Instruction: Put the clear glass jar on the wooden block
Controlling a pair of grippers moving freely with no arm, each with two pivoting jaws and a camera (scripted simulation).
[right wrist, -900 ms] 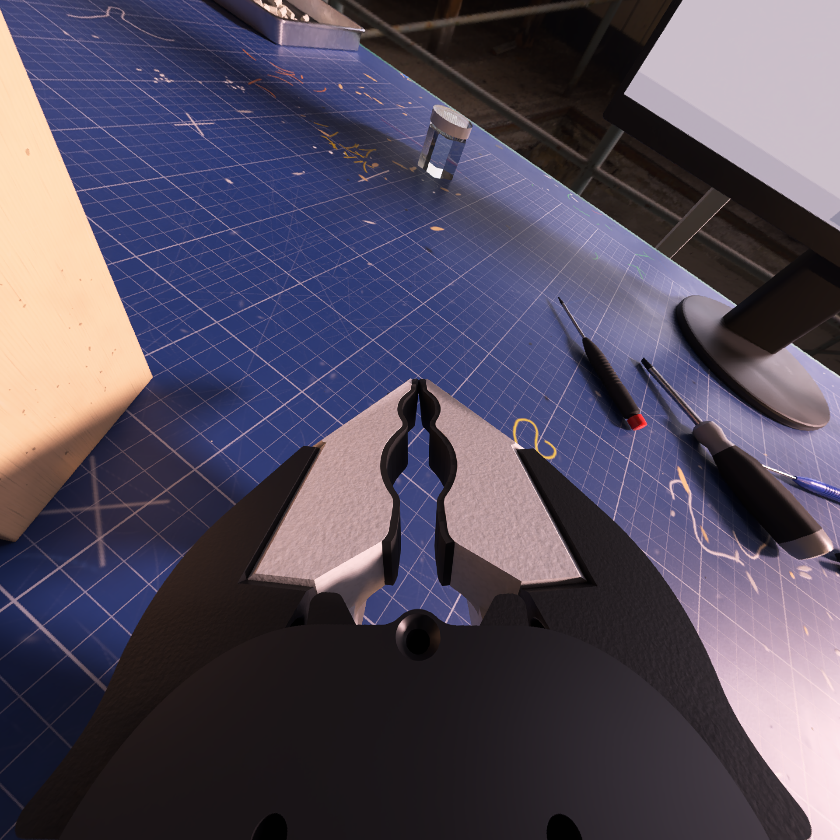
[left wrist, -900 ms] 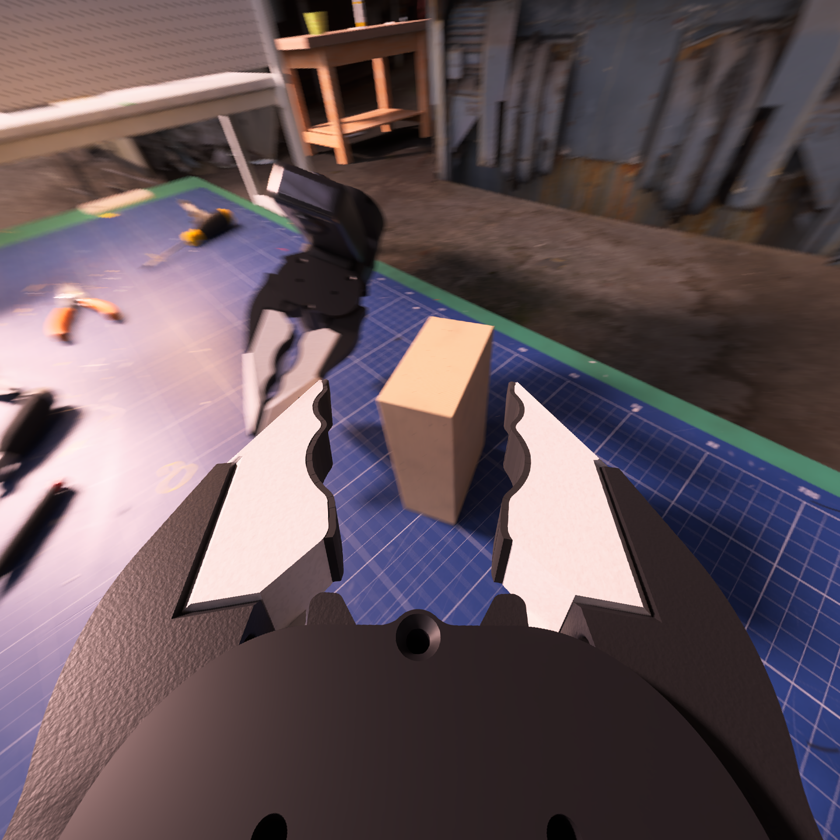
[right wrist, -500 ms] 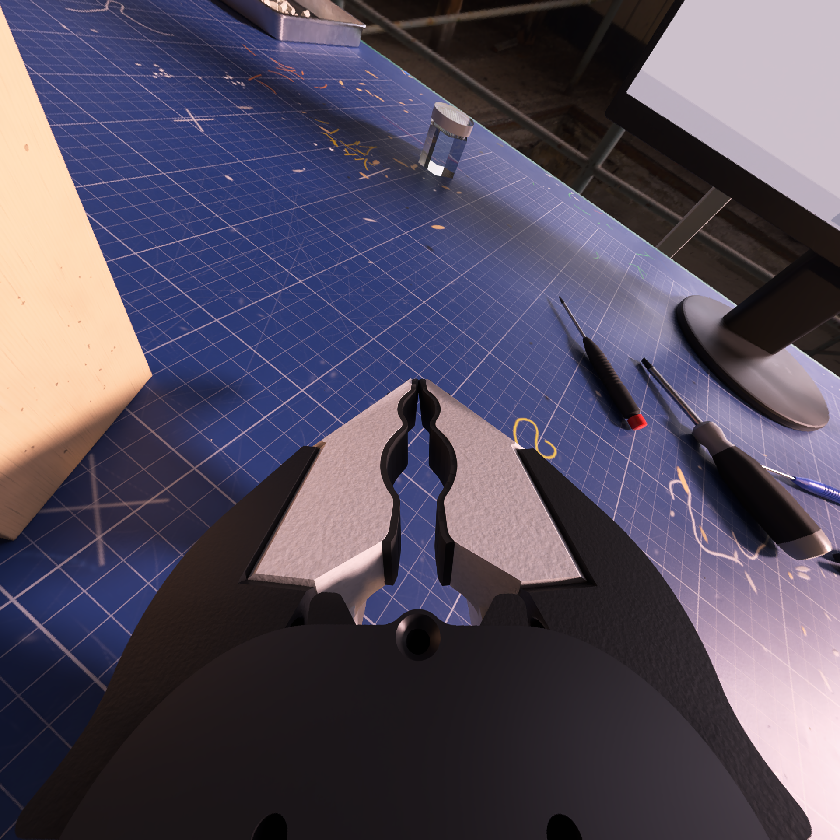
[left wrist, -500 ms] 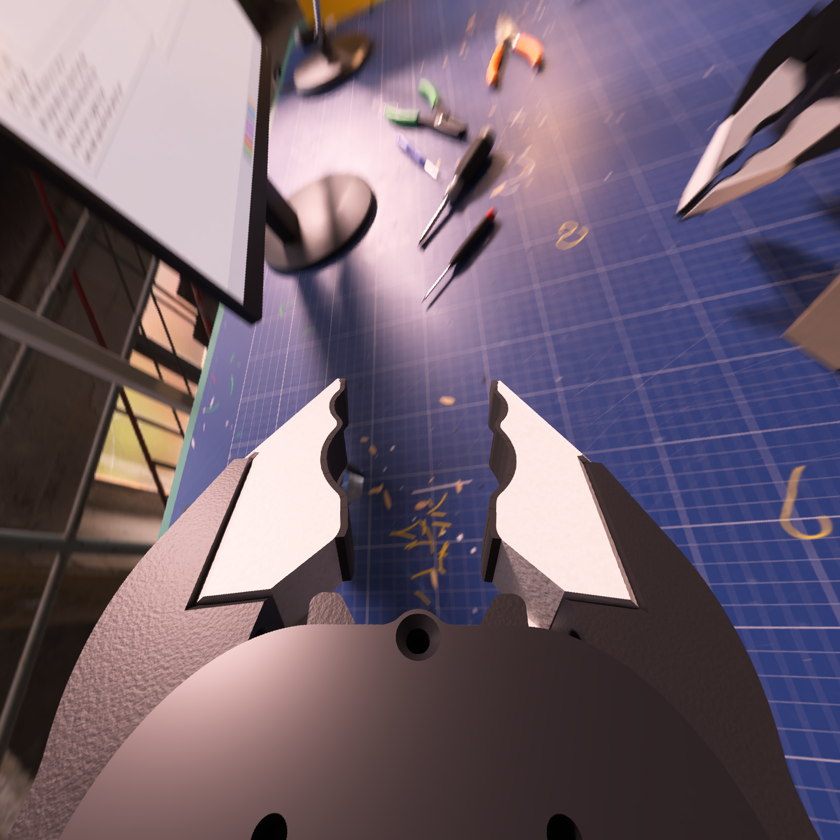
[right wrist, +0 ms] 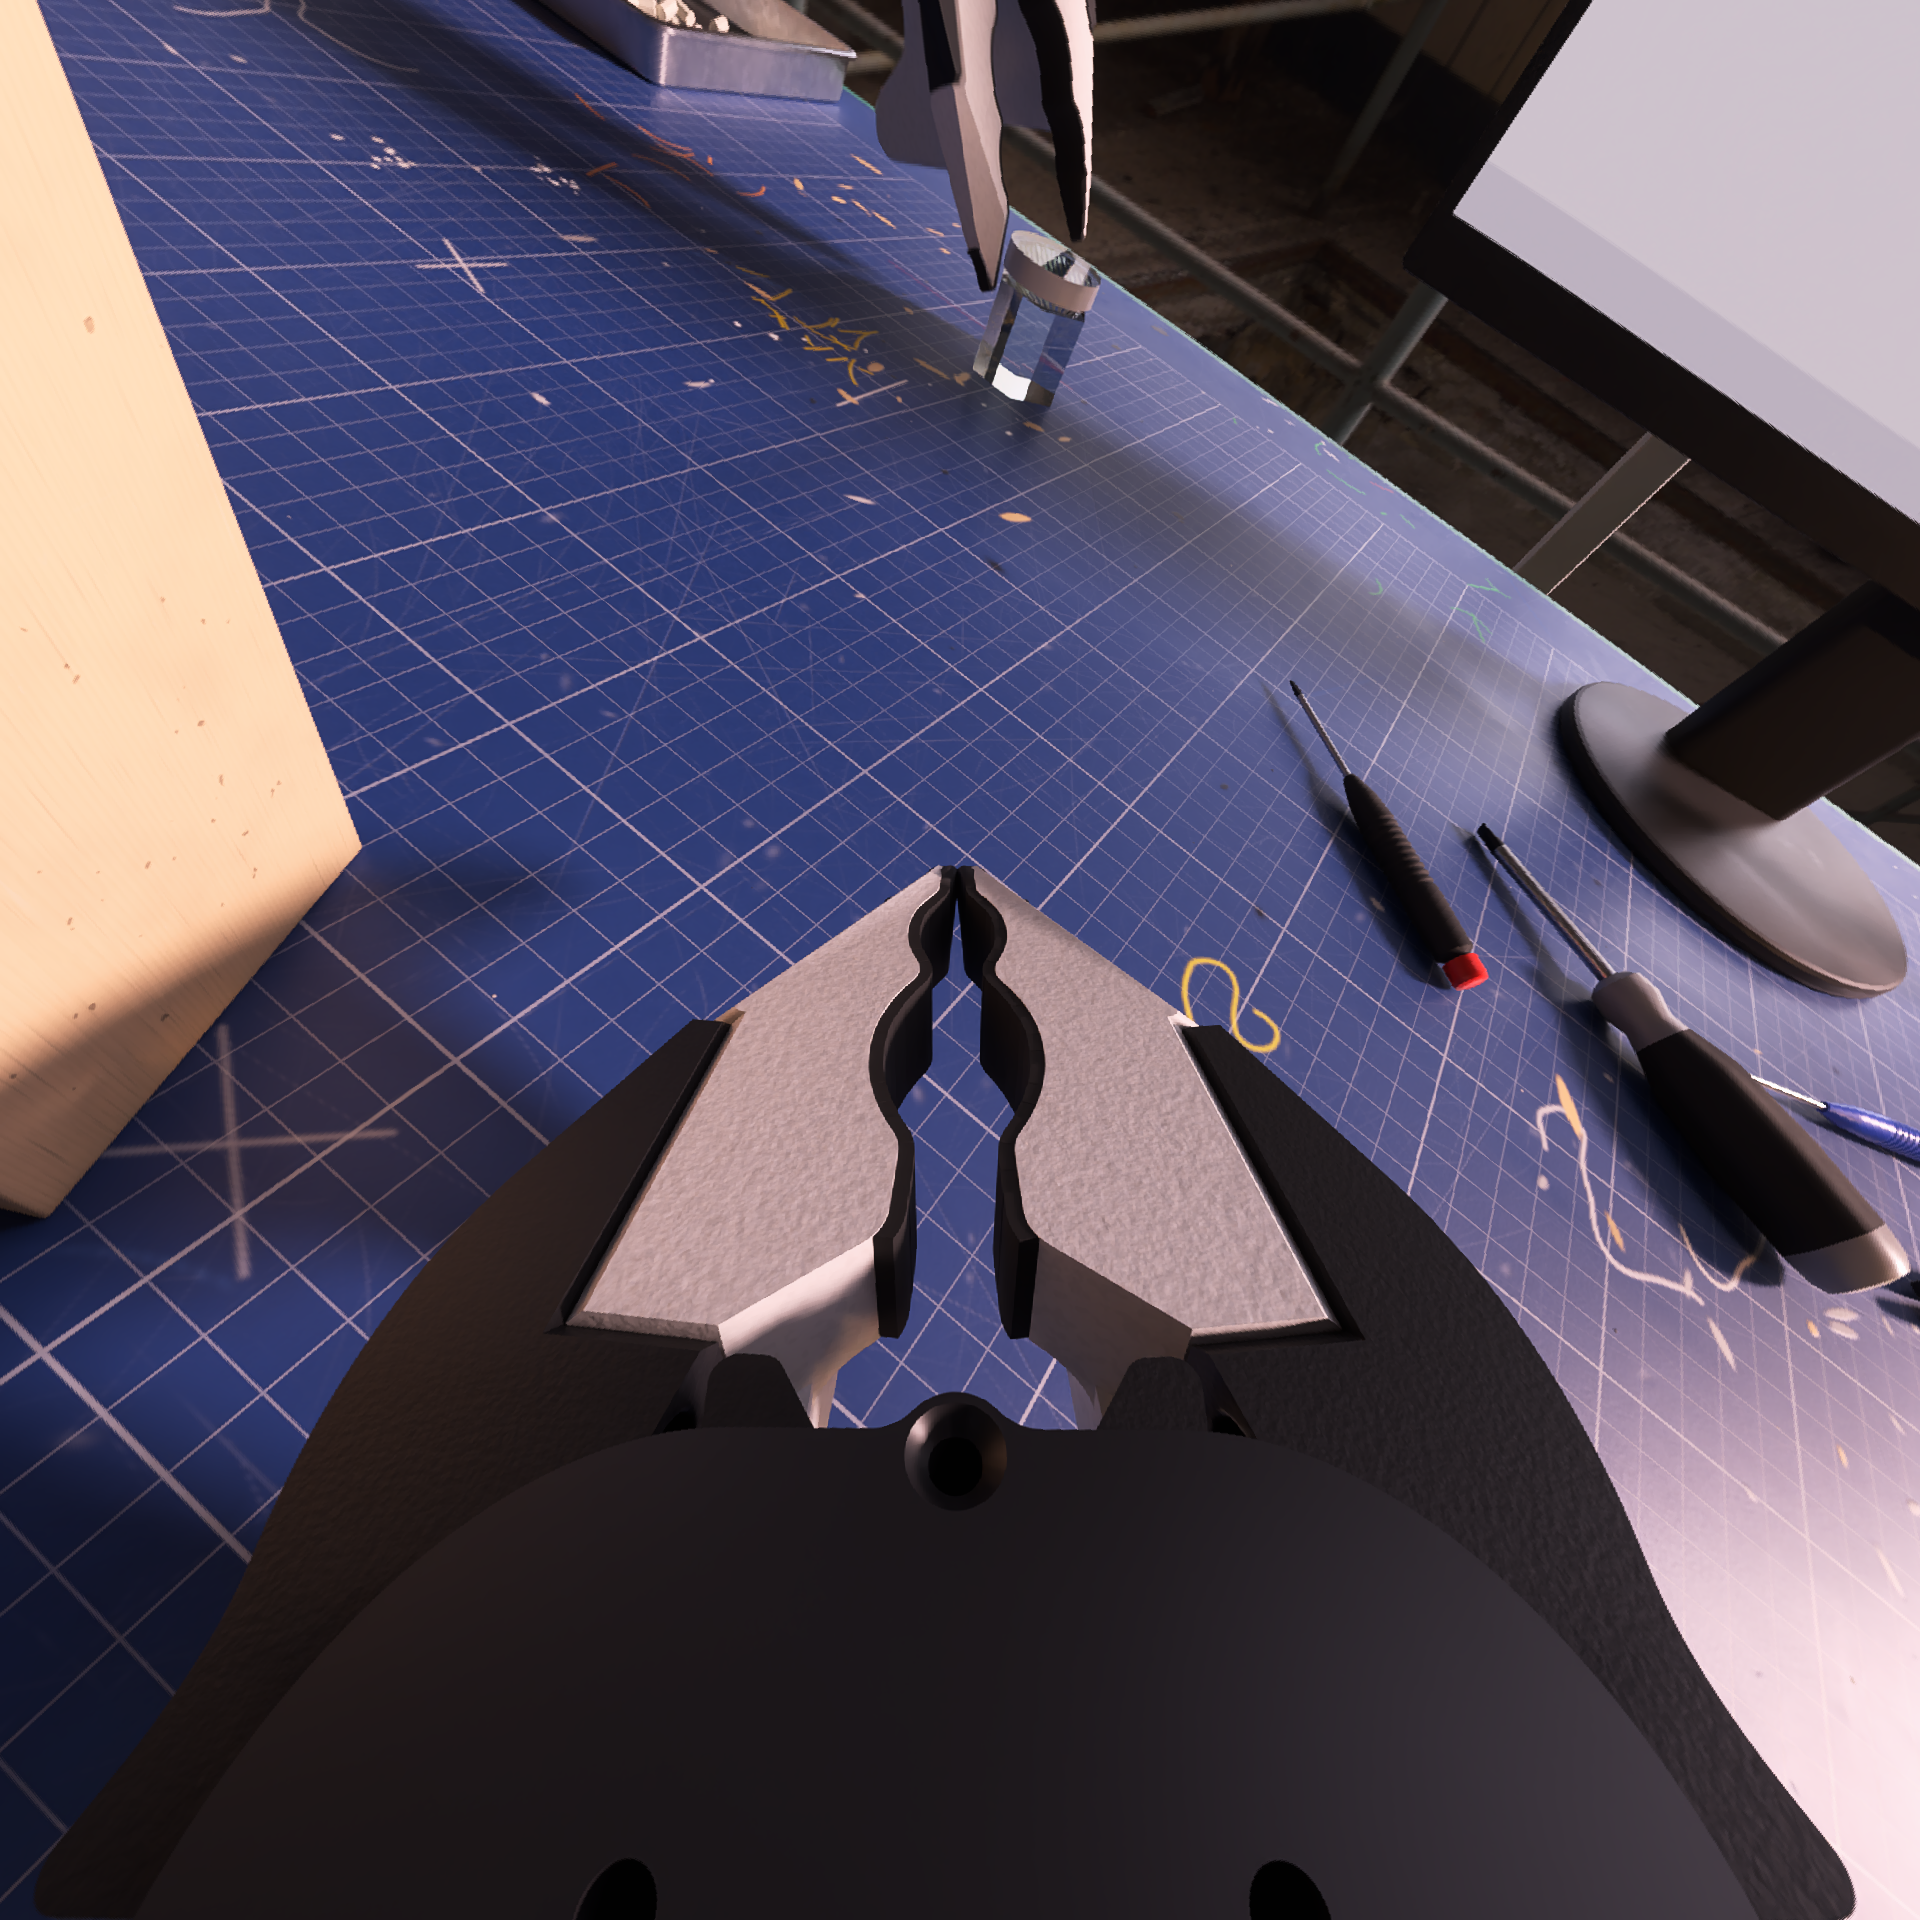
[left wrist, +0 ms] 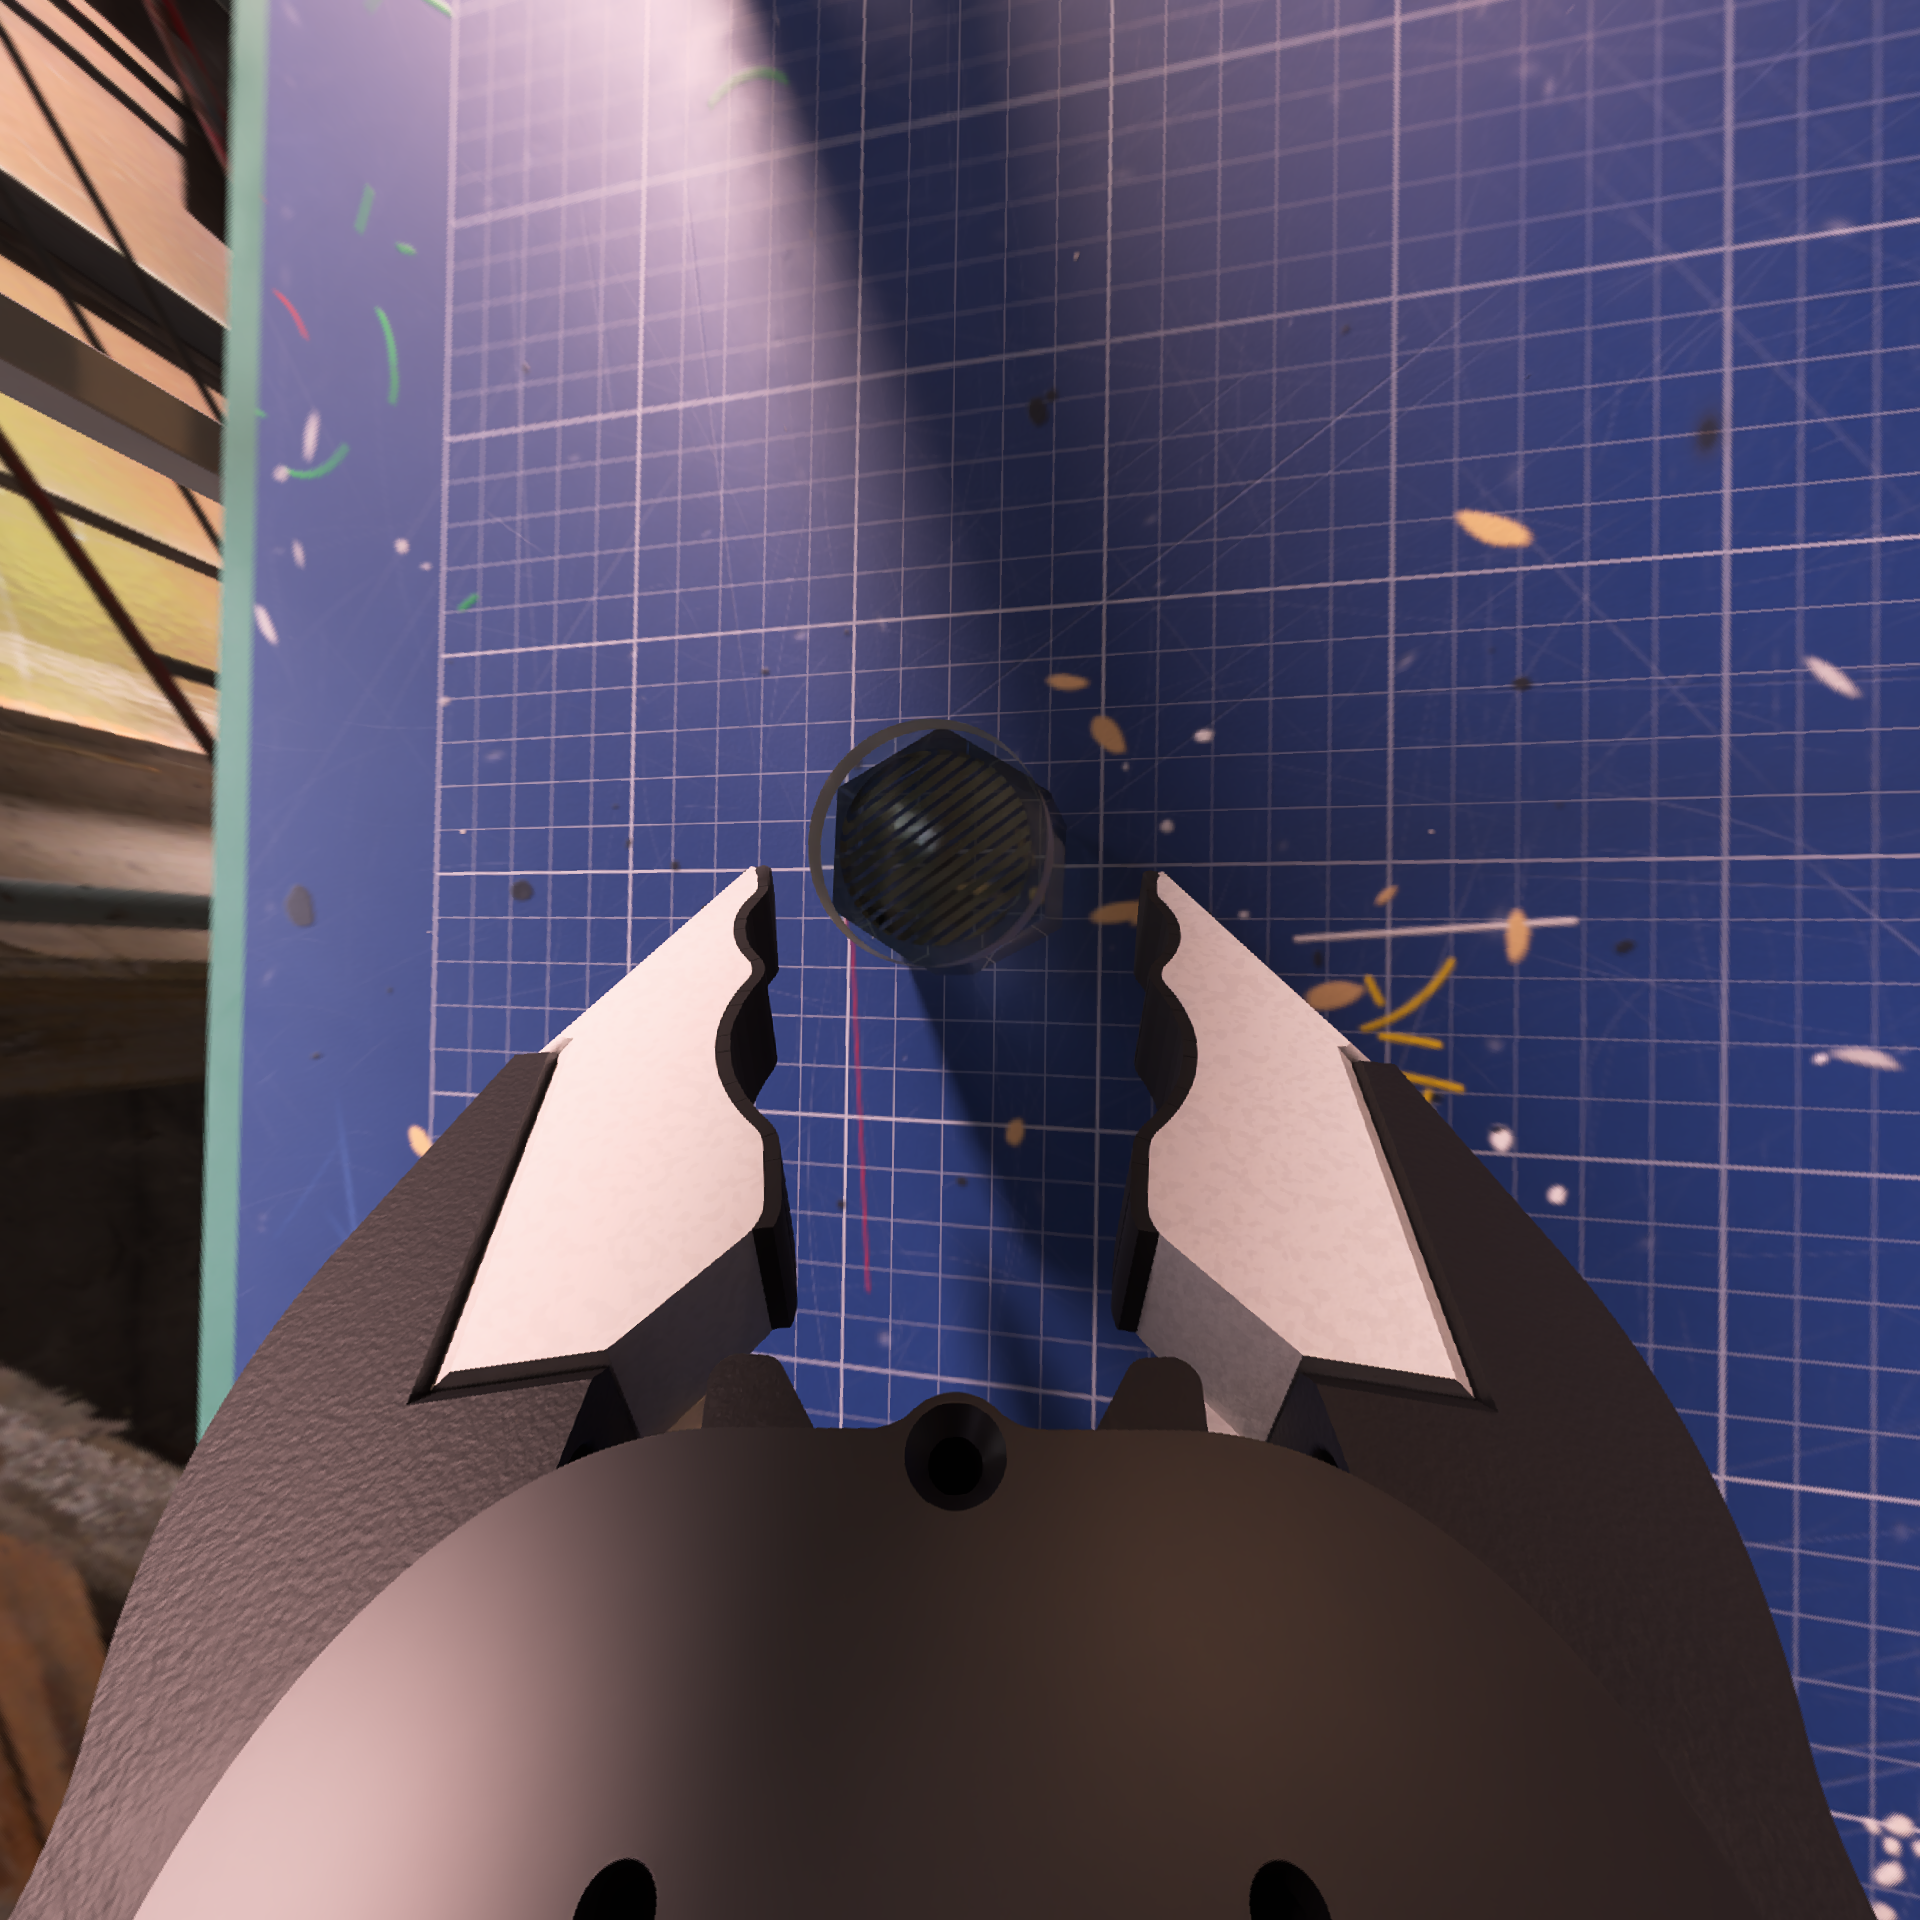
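Note:
The clear glass jar (left wrist: 935, 844) stands upright on the blue cutting mat, seen from above in the left wrist view, with a round lid. My left gripper (left wrist: 954, 881) is open and points straight down over it, the jar just beyond the fingertips. In the right wrist view the jar (right wrist: 1029, 330) stands far off near the mat's edge, with the left gripper (right wrist: 1023, 249) hanging over it. The tall wooden block (right wrist: 135, 623) stands at the left. My right gripper (right wrist: 956, 878) is shut and empty, low over the mat beside the block.
Two screwdrivers (right wrist: 1392, 842) (right wrist: 1714, 1081) lie at the right by a monitor's round base (right wrist: 1725, 862). A metal tray (right wrist: 717, 47) sits at the far edge. The mat's green edge (left wrist: 223, 727) runs close to the left of the jar, with a drop beyond.
My left gripper has swung away from the wooden block, across the mat, and now points down over the jar, still open. The right gripper has not moved.

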